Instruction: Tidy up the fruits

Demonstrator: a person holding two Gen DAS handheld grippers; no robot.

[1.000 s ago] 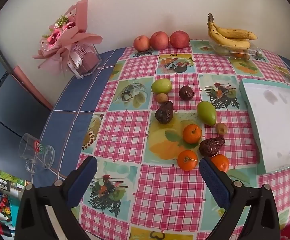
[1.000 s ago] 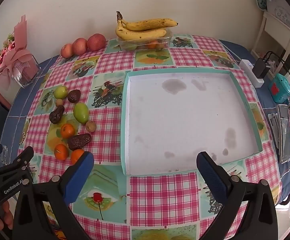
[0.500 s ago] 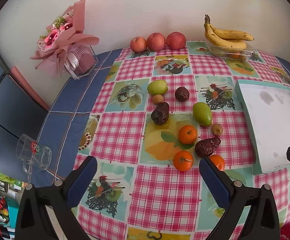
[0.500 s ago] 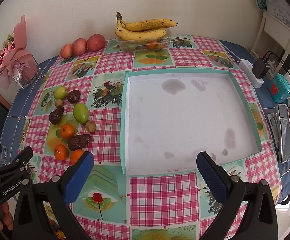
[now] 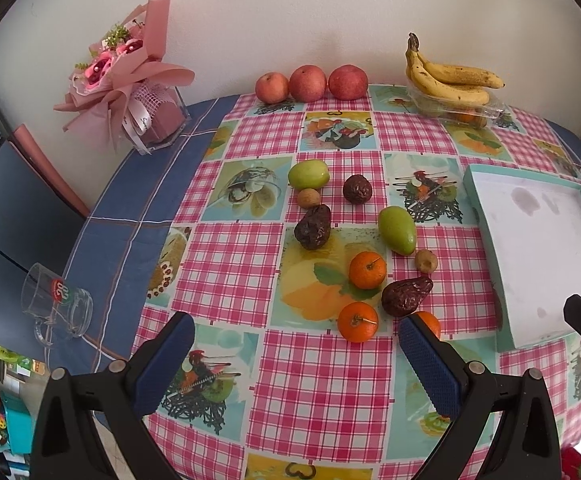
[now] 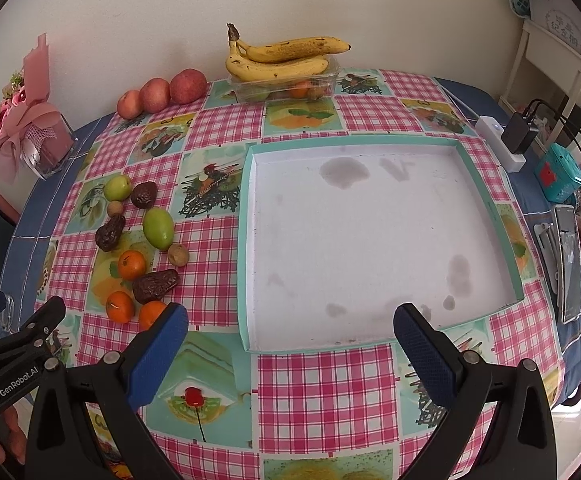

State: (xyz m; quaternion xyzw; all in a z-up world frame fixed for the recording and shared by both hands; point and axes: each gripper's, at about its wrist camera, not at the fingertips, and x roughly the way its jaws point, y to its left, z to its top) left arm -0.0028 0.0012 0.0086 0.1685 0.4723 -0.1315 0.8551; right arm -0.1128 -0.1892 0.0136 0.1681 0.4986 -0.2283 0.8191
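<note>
a home, most likely a dining or living room. evidence: a table (image 5: 226,264) covered with a pink checked, fruit-printed oilcloth over a blue cloth, set against a plain painted wall. a wrapped pink flower bouquet (image 5: 126,72) stands in a clear holder at the table's far left corner. a glass mug (image 5: 56,306) lies on its side near the left edge. on the right side: a power strip with charger (image 6: 504,142), a phone (image 6: 568,262), a white wooden chair (image 6: 552,60). loose household clutter sits beyond the edges.
</note>
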